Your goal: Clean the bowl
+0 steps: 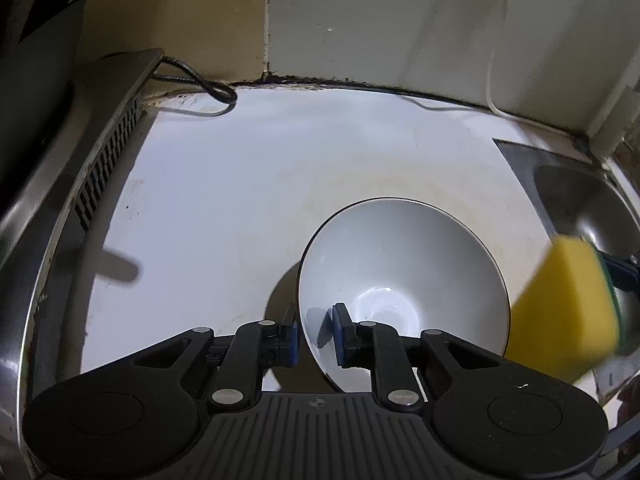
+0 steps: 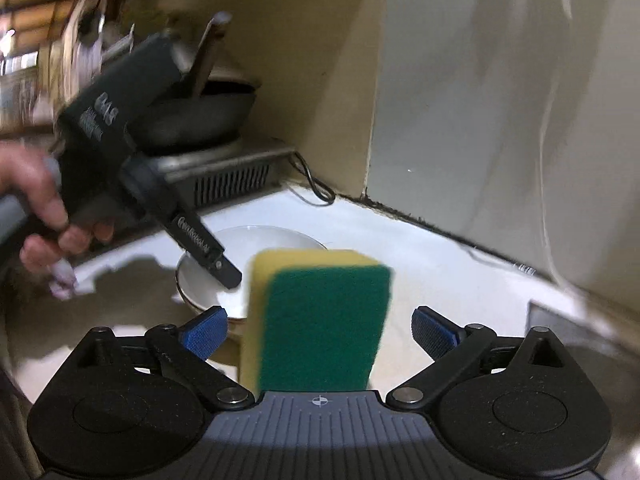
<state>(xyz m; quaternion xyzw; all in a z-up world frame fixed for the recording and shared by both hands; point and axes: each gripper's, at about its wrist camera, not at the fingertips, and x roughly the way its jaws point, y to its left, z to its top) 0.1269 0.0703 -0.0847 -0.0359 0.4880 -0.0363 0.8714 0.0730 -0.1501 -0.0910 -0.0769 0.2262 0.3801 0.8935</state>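
A white bowl [image 1: 404, 280] with a thin dark rim is tilted up off the white counter [image 1: 248, 184]. My left gripper [image 1: 316, 334] is shut on the bowl's near rim, one pad inside and one outside. In the right wrist view the bowl [image 2: 260, 248] lies ahead with the left gripper [image 2: 224, 274] on it. A yellow sponge with a green scouring face [image 2: 320, 320] stands between the fingers of my right gripper [image 2: 320, 332], whose blue pads are spread wide and stand apart from it. The sponge [image 1: 568, 312] shows at the bowl's right in the left wrist view.
A steel sink [image 1: 588, 208] sits at the right of the counter. A metal appliance with vent slots [image 1: 108, 160] and a black cable [image 1: 200, 80] stands at the left, with a dark pan [image 2: 200, 116] on it. Walls close the back.
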